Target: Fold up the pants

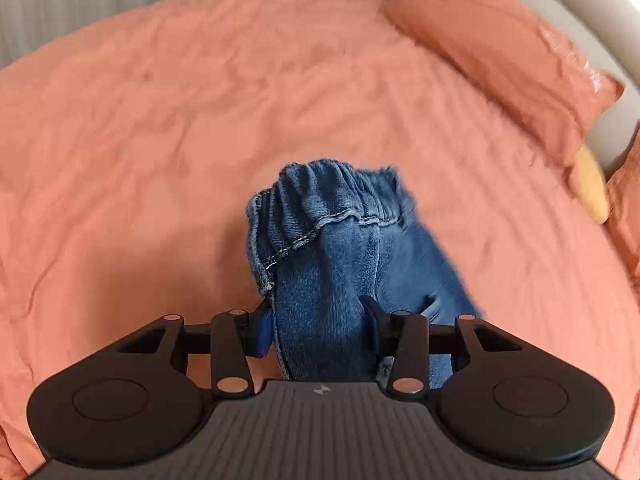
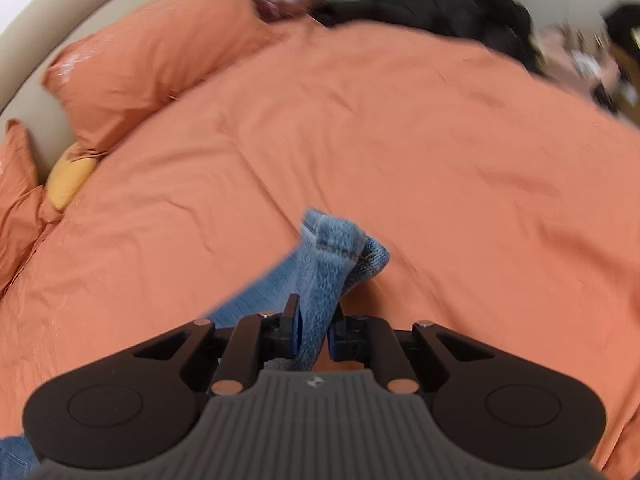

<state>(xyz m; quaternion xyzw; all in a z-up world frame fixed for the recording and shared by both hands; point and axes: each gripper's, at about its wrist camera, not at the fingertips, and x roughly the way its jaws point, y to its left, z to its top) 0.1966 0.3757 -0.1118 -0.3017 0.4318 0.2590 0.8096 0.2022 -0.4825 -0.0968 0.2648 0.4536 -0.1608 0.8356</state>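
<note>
Left wrist view: left hand-held gripper is clamped on the pants, blue denim, bunched thick betw. its two fingers. The gathered elastic waistband sticks up past the fingertips, stitching visible along its lower edge. Rest of the denim trails off to the right and down, blurred. Pants are lifted above the bed, which has an orange cover, lightly wrinkled. Upper right: an orange pillow against a beige headboard; a yellow cushion peeks out just below it, near another orange pillow at the far right edge.

Right wrist view: right hand-held gripper is closed narrow on a thinner strip of the same pants, paler fuzzy side showing. A hem end pokes up beyond the fingers; more denim slopes away to the lower left. Orange bed cover underneath. Upper left: orange pillow on the headboard, yellow cushion beside it. Far top: dark clutter past the bed's edge, too blurred to ID.
</note>
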